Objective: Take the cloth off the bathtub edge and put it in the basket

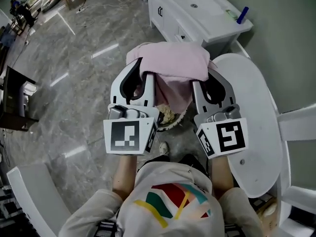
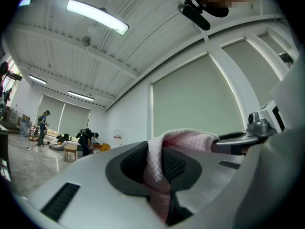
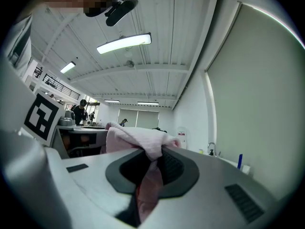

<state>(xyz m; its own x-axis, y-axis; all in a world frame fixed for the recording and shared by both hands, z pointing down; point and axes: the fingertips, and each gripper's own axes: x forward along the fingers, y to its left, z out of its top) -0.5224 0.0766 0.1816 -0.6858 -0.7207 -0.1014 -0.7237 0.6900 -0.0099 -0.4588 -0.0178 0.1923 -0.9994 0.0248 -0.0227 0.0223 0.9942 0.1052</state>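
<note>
Cloth (image 1: 173, 65), pink, up in air btwn both grippers, over grey floor (image 1: 74, 83), just left of white tub (image 1: 256, 127). L gripper (image 1: 140, 77): jaws clenched on cloth's left part. R gripper (image 1: 208, 80): jaws clenched on right part. Cloth bunched across both tips, middle hanging down btwn them. Grippers side by side, approx level. White surface w/ sink (image 1: 197, 14) far right. People (image 2: 86, 140) far off in room.

Left forearm (image 1: 126, 174) and right forearm (image 1: 219, 174) stretched forward side by side, left gripper (image 1: 141, 70) and right gripper (image 1: 207, 75) parallel and about level, each gripper's jaws pinched nearly together on a fold of the pink cloth (image 1: 173, 63)
</note>
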